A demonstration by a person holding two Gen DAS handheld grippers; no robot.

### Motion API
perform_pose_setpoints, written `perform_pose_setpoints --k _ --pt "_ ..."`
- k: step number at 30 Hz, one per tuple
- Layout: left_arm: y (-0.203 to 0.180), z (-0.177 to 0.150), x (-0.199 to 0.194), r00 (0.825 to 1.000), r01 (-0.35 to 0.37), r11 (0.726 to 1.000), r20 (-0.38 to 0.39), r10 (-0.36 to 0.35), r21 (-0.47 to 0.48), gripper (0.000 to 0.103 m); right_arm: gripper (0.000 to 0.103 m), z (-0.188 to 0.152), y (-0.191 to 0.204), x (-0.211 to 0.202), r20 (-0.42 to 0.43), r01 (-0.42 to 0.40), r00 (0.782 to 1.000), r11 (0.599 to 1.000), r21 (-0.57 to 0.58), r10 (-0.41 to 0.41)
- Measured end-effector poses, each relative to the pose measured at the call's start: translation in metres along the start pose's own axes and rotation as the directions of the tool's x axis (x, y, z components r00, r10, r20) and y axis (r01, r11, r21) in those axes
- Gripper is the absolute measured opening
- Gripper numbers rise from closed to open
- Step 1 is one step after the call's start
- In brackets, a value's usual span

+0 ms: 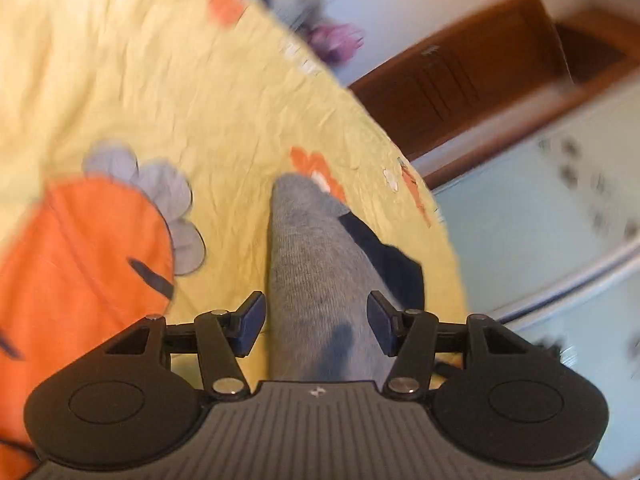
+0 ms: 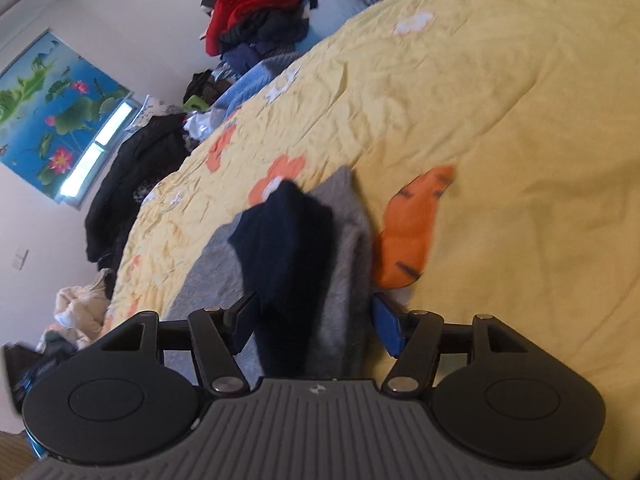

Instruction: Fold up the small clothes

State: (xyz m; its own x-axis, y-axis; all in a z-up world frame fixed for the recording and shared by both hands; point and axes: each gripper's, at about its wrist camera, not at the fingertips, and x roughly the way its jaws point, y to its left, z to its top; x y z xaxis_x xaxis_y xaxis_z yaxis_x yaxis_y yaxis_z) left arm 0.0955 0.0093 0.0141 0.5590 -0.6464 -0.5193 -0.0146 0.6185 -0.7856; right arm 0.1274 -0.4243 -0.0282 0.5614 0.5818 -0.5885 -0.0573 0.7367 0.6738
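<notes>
Grey sock (image 1: 316, 264) between left tool (image 1: 316, 326) pads, untouched

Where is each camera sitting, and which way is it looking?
Left wrist: sits on the left gripper, looking forward and down along its open fingers at a grey sock on the yellow bedspread; wooden furniture beyond.
Right wrist: sits on the right gripper, looking down along its open fingers at a dark sock lying over grey fabric; clothes pile and window behind.
Shared: the yellow bedspread and both socks.
</notes>
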Motion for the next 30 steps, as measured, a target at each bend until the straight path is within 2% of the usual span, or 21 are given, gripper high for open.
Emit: perform_pose_setpoints --k 3,5,6,7,8,9,10,14,17,19,21,22,23,24,25,26,27,28,30 --pt "0.0 0.004 0.031 0.998 0.01 1.0 -0.068 -0.012 -0.026 0.055 0.073 -0.005 0.007 0.01 -0.014 -0.012 1.0 0.999 -0.033 0.011" --pt "-0.007 0.004 0.047 0.994 -0.045 0.999 -0.099 0.046 0.005 0.055 0.072 -0.006 0.008 0.012 -0.006 -0.027 1.0 1.0 -0.015 0.027" --pt "-0.01 0.003 0.051 0.994 -0.048 0.998 -0.101 0.05 0.03 0.054 0.062 -0.007 0.008 0.013 -0.005 -0.039 0.999 0.999 -0.001 0.039" --pt "-0.012 0.003 0.054 0.993 -0.06 0.997 -0.095 0.065 0.052 0.045 0.054 -0.008 0.007 0.015 -0.01 -0.05 0.999 0.999 0.005 0.05" --pt "-0.015 0.003 0.057 0.991 -0.081 0.994 -0.099 0.088 0.072 0.041 0.044 -0.011 0.007 0.017 -0.019 -0.052 0.998 0.999 0.006 0.052" --pt "-0.019 0.004 0.059 0.99 -0.093 0.991 -0.098 0.102 0.096 0.036 0.042 -0.014 0.006 0.018 -0.011 -0.051 0.999 0.999 0.006 0.051" --pt "-0.023 0.004 0.055 0.99 -0.099 0.987 -0.087 0.11 0.129 0.033 0.04 -0.016 0.008 0.017 0.001 -0.056 0.998 0.998 0.002 0.056" --pt "-0.042 0.009 0.023 0.992 -0.119 0.96 -0.01 0.125 0.252 0.031 0.038 -0.016 0.029 0.019 0.036 -0.107 0.994 0.994 -0.012 0.108" --pt "-0.045 0.03 0.002 0.985 -0.17 0.94 0.067 0.157 0.297 0.031 0.037 -0.009 0.052 0.032 0.039 -0.165 0.985 0.986 -0.031 0.166" --pt "-0.036 0.044 -0.005 0.975 -0.223 0.934 0.081 0.208 0.28 0.032 0.037 -0.003 0.065 0.05 0.028 -0.185 0.982 0.982 -0.031 0.186" --pt "-0.021 0.055 0.003 0.966 -0.256 0.927 0.041 0.255 0.275 0.034 0.039 0.001 0.069 0.073 0.002 -0.187 0.982 0.982 -0.006 0.187" --pt "-0.012 0.057 0.006 0.96 -0.273 0.924 0.022 0.278 0.268 0.038 0.041 0.001 0.07 0.083 -0.005 -0.163 0.987 0.987 -0.005 0.163" --pt "-0.002 0.057 0.005 0.957 -0.282 0.927 0.008 0.289 0.246 0.04 0.049 0.0 0.069 0.09 -0.008 -0.125 0.992 0.992 -0.001 0.125" --pt "0.004 0.056 -0.002 0.963 -0.266 0.938 0.01 0.271 0.221 0.04 0.052 -0.001 0.067 0.092 -0.015 -0.1 0.995 0.995 0.019 0.1" --pt "0.008 0.053 -0.012 0.972 -0.235 0.95 0.016 0.236 0.206 0.041 0.053 -0.003 0.065 0.09 -0.015 -0.107 0.994 0.993 0.044 0.107" --pt "0.01 0.047 -0.022 0.977 -0.213 0.955 0.024 0.212 0.205 0.043 0.058 -0.007 0.064 0.083 -0.007 -0.119 0.993 0.992 0.051 0.119" --pt "0.012 0.04 -0.031 0.982 -0.19 0.96 0.027 0.189 0.208 0.05 0.067 -0.009 0.065 0.073 -0.003 -0.116 0.993 0.993 0.034 0.116" --pt "0.013 0.031 -0.041 0.987 -0.162 0.965 0.025 0.16 0.207 0.062 0.071 -0.014 0.066 0.063 -0.003 -0.103 0.995 0.995 0.006 0.103" --pt "0.016 0.011 -0.05 0.991 -0.129 0.968 0.004 0.131 0.217 0.067 0.072 -0.026 0.067 0.04 0.005 -0.085 0.996 0.995 -0.049 0.085"
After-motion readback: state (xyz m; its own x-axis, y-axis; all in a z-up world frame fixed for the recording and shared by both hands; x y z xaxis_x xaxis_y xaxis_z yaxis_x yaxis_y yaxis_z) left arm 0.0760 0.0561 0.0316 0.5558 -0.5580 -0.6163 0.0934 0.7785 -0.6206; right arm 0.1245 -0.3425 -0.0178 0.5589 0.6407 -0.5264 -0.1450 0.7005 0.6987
